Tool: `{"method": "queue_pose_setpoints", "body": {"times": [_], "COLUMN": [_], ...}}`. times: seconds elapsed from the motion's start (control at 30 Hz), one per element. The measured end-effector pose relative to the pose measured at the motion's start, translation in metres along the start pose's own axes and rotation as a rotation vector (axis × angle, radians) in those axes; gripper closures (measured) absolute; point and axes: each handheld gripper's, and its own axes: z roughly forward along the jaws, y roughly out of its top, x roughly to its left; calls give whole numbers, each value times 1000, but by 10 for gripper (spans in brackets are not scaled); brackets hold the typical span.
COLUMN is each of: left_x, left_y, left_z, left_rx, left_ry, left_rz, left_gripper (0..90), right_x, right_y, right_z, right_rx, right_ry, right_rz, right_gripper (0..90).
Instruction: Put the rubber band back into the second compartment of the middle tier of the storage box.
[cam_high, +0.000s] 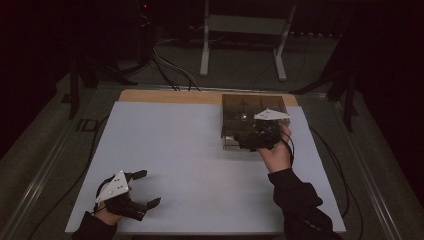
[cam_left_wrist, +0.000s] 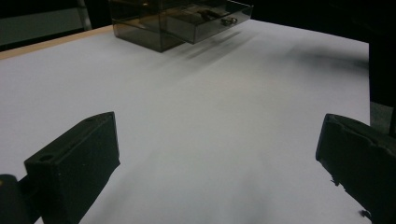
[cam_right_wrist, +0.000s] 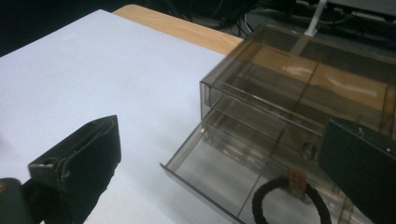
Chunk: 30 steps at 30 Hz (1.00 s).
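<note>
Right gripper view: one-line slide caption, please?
Open right tongs above the pulled-out drawer of a smoky clear box, black hair tie inside.

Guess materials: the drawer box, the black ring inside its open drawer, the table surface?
Drawer box: likely smoke-tinted clear plastic, glossy; you see through its walls.
Black ring: probably a fabric-covered elastic hair tie, matte, with a small brown tag.
Table surface: matte white sheet over wood.

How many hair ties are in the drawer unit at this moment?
1. A black hair tie lies in the pulled-out bottom drawer of the smoky clear drawer unit. The upper drawers look empty, though the tinted plastic could hide something.
</note>
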Motion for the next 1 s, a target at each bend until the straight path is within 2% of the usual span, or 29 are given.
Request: {"method": "queue_pose_setpoints", "body": {"times": [0.1, 0.2, 0.57, 0.7, 1.0], "left_x": [-1, -1, -1, -1, -1], "left_y": [0, 0, 0, 0, 0], "left_z": [0, 0, -1, 0, -1], "left_rx": [2, 0, -6, -3, -4], "left_ry": [-1, -1, -3, -4, -7], "left_rz": [5, 3, 1, 3, 3], "left_gripper": [3, 3, 3, 3, 3], "right_x": [4, 8, 22, 25, 26], "right_y": [1, 3, -1, -6, -28], "right_z": [0, 0, -3, -6, -7], "right_rx": [-11, -29, -77, -82, -83], "right_ry": [18, 20, 108, 125, 130], "right_rz": [-6, -35, -86, -94, -109], "right_gripper": [0, 0, 0, 0, 0]}}
